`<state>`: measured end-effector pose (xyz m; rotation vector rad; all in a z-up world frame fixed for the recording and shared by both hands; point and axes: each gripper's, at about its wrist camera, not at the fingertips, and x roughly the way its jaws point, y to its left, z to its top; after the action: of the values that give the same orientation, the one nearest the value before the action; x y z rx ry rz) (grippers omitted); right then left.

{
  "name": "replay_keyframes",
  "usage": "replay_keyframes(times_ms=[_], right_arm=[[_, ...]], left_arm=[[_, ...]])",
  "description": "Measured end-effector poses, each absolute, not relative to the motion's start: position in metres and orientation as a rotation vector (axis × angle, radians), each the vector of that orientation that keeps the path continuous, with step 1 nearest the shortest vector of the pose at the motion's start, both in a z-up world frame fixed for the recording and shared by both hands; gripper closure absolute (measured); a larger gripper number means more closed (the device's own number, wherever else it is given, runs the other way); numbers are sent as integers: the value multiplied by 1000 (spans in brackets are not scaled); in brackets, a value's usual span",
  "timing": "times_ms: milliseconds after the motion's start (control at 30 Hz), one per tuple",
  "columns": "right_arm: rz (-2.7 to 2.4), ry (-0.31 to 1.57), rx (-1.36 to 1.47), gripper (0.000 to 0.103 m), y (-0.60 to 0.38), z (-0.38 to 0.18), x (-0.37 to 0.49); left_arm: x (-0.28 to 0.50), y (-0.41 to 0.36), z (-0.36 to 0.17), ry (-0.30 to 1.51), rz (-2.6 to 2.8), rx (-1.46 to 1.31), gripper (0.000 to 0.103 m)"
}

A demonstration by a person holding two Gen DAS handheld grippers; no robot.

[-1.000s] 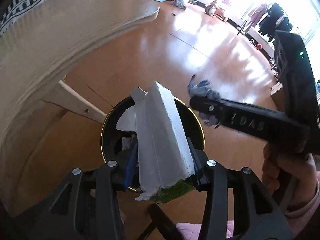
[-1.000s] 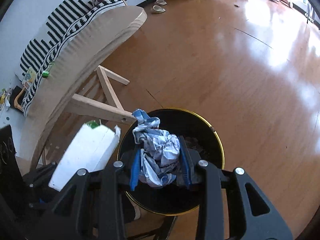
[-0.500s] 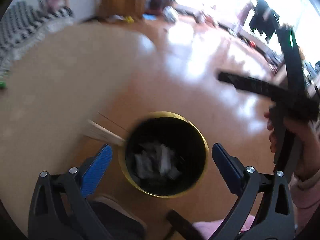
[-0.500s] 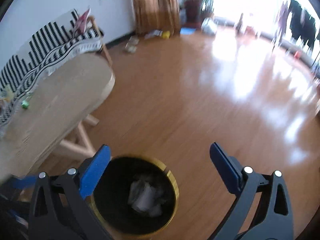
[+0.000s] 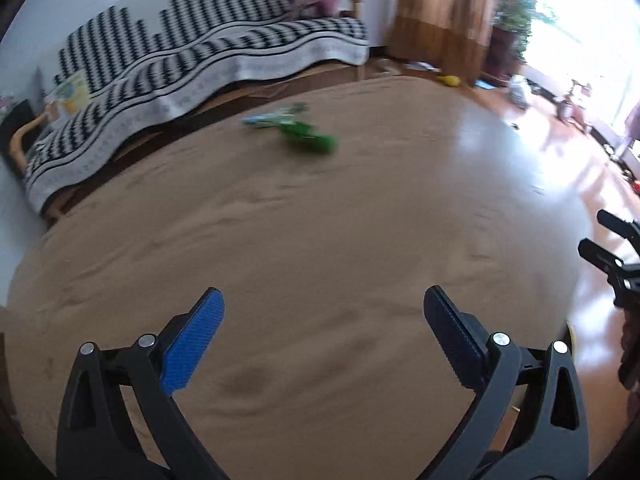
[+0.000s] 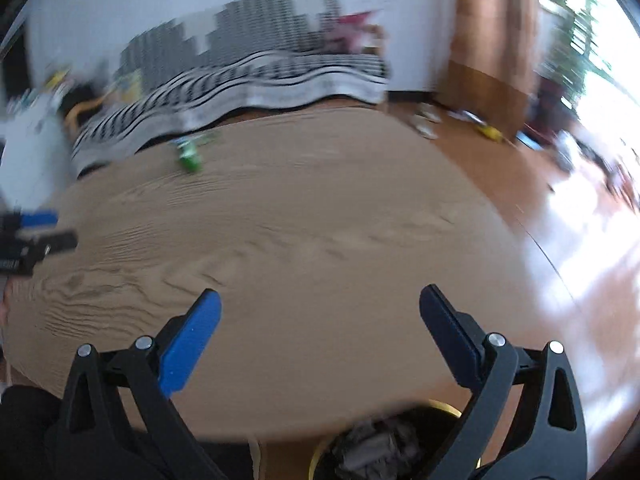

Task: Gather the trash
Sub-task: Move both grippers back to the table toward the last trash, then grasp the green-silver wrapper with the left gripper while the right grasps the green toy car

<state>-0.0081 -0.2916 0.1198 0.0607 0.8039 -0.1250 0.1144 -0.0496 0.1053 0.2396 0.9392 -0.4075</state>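
Observation:
My left gripper hangs open and empty over the near part of a round wooden table. A crumpled green wrapper with a pale blue piece beside it lies far across the table, blurred by motion. My right gripper is open and empty too, over the table's near edge. The same green wrapper lies at the far left in that view. Below the table edge I see the black bin with a gold rim and crumpled grey trash inside it.
A sofa with a black-and-white striped cover stands behind the table. Brown curtains and a sunlit wooden floor with small items lie to the right. The right gripper's tips show at the left wrist view's right edge.
Both grippers let go of their trash into the bin: the white carton from the left, the crumpled paper from the right. Both then opened wide, rose and swung over the tabletop.

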Motion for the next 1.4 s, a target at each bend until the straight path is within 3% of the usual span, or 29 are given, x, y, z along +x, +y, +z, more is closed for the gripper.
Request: replay_keyframes(times_ms=[567,633,733,833,867,900,1400], right_arm=[[146,871,-81,8,-176,86,243],[157,884,-100,12,-169,78,265],[185,915,-122,25,-158,63,295],[202,928,-109,54,-155,51,316],[198,930,-99,71,-157,51,317],[193,924,-84,78,-163,52,317],[73,828,72,78,-295,67,249]], left_arm=[[241,-8,54,998,-389,207,6],[258,-6,51,991,-389,203,6],[281,-7,45,995,-383,212,6],[300,-11,40,1000,-387,222,6],[306,-14,38,1000,-392,222,6],[311,-19,37,997,-407,222,6],[395,-117,32,905,-591,412,8]])
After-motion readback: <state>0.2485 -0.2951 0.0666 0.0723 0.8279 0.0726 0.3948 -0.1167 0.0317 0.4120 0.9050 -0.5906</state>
